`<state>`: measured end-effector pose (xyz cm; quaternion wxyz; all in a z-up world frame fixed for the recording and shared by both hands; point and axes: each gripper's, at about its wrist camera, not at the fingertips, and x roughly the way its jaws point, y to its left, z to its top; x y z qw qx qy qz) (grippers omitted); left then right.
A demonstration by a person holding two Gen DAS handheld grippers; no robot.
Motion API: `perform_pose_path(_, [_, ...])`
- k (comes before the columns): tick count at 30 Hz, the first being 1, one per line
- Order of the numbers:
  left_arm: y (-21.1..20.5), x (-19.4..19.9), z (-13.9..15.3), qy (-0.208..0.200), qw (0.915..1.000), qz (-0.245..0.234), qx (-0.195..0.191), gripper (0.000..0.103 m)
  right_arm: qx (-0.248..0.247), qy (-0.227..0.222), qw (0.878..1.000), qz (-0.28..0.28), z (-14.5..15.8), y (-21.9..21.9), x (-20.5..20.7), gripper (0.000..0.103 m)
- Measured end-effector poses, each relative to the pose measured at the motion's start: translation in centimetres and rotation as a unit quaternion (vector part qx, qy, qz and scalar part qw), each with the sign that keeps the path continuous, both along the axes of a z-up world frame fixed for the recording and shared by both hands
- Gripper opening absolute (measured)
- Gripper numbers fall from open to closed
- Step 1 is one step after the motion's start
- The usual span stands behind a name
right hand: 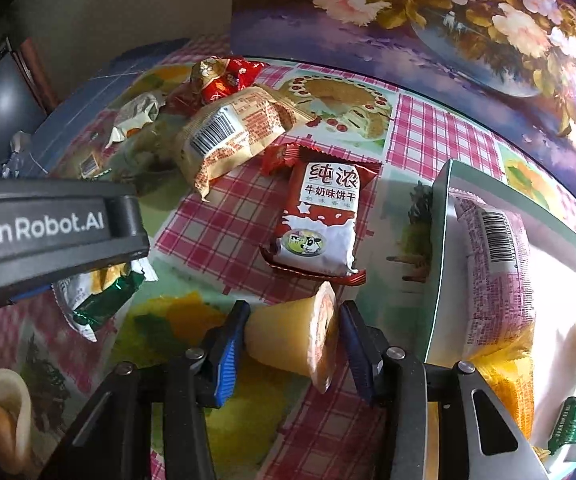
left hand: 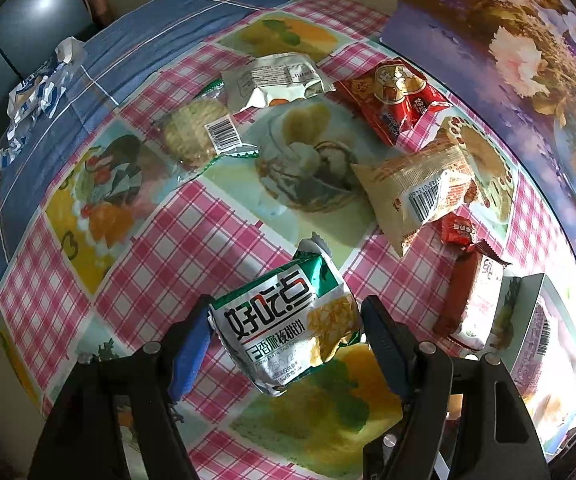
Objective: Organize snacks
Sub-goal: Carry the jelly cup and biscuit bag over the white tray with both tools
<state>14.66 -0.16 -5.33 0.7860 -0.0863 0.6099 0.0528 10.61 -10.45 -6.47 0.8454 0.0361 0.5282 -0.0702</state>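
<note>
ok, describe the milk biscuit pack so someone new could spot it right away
Start at the white box on the right of the checked tablecloth. Just left of it lies the milk biscuit pack, flat, below the beige barcode bag. It alone has a red top, white lower half and a cartoon cow; a tiny red candy touches its upper corner.

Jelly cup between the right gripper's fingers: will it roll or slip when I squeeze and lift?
The jelly cup lies on its side, tapered, so it probably rolls in a curve if nudged. Its smooth plastic wall looks slippery; the right gripper may squirt it out. The foil lid seems fragile.
</note>
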Motion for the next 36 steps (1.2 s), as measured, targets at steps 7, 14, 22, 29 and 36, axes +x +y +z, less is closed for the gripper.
perform_pose_path(7, [0.1, -0.4, 1.5, -0.018, 0.9998, 0.004, 0.0, 0.075, 0.005, -0.01, 1.0, 0.0, 0.6, 0.1, -0.5, 0.047])
perform_pose_path(14, [-0.1, -1.0, 4.1, -0.052, 0.9987, -0.003, 0.002, 0.075, 0.011, -0.026, 1.0, -0.005, 2.4, -0.1, -0.9, 0.04])
perform_pose_path(22, [0.0, -1.5, 6.4, -0.076, 0.9971, -0.007, -0.003, 0.075, 0.045, -0.049, 0.997, -0.026, 4.6, -1.6, -1.1, 0.04])
perform_pose_path(29, [-1.5, -2.1, 9.1, -0.114, 0.993, -0.029, -0.003, 0.075, 0.055, -0.098, 0.992, -0.061, 8.3, -4.1, -2.8, 0.04])
perform_pose_path(36, [-6.0, -3.4, 10.8, -0.138, 0.9862, -0.091, -0.013, 0.075, 0.059, -0.106, 0.984, -0.128, 9.8, -8.7, -5.4, 0.04])
